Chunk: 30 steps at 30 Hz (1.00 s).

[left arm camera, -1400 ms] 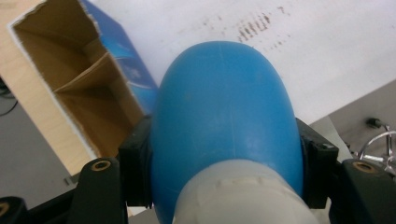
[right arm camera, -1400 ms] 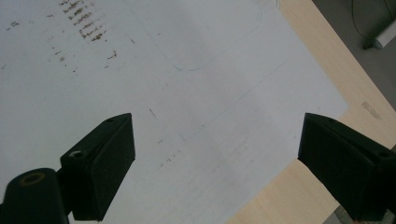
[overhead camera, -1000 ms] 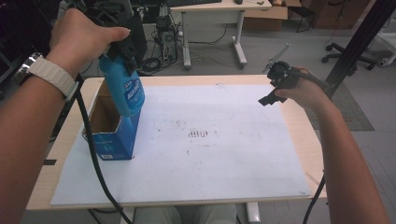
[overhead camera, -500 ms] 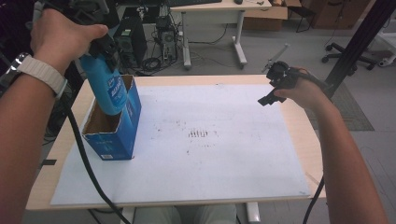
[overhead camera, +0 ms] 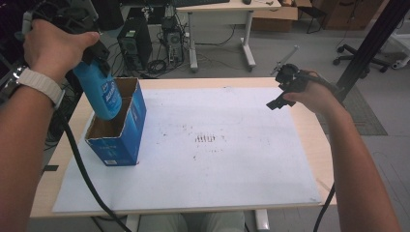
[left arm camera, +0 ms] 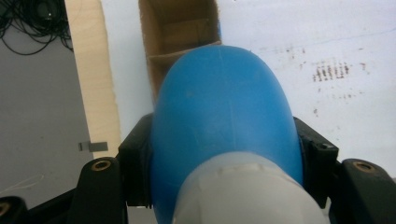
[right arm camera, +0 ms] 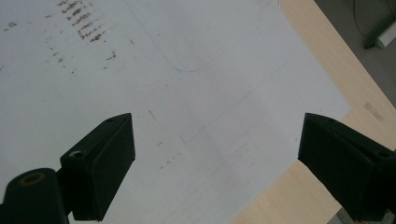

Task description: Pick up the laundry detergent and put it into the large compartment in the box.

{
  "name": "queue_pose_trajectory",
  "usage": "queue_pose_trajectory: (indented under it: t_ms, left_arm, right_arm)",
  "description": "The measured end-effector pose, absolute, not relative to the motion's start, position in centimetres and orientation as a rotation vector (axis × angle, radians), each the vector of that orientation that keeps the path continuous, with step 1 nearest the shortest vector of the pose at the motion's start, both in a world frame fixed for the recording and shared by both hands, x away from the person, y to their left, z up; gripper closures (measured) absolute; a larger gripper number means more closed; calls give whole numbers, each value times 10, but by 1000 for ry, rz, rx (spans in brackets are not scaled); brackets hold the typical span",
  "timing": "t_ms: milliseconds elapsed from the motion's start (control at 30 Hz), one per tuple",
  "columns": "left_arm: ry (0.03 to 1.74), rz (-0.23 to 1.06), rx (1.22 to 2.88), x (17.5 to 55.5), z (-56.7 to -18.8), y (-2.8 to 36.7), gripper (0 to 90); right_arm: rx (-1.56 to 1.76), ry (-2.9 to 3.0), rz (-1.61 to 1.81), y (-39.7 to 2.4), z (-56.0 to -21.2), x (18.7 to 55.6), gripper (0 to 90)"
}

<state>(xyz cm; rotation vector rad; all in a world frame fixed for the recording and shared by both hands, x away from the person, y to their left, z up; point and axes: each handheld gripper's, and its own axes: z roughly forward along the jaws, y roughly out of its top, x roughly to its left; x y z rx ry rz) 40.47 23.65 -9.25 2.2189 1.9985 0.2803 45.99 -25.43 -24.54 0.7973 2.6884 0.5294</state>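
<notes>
Since a second ago, your left claw has lifted the blue bottle up and back, so its base now hangs just over the open top of the blue box rather than deep inside it. That claw is clamped on the bottle's shoulder near the pale cap. Your right claw hovers over the far right of the bench, spread wide and holding nothing. I judge the extraction nearly done: clearing the rim and setting the bottle down remain. Count: one bottle, one box, two claws.
</notes>
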Motion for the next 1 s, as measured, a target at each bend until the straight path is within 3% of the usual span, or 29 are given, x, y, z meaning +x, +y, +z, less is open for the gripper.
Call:
queue_pose_trajectory:
  t_ms: [1000]
  left_arm:
    - [2002, 256, 2270, 426, -200, 252, 374]
  right_arm:
    - [813, 2699, 507, -256, -252, 463, 107]
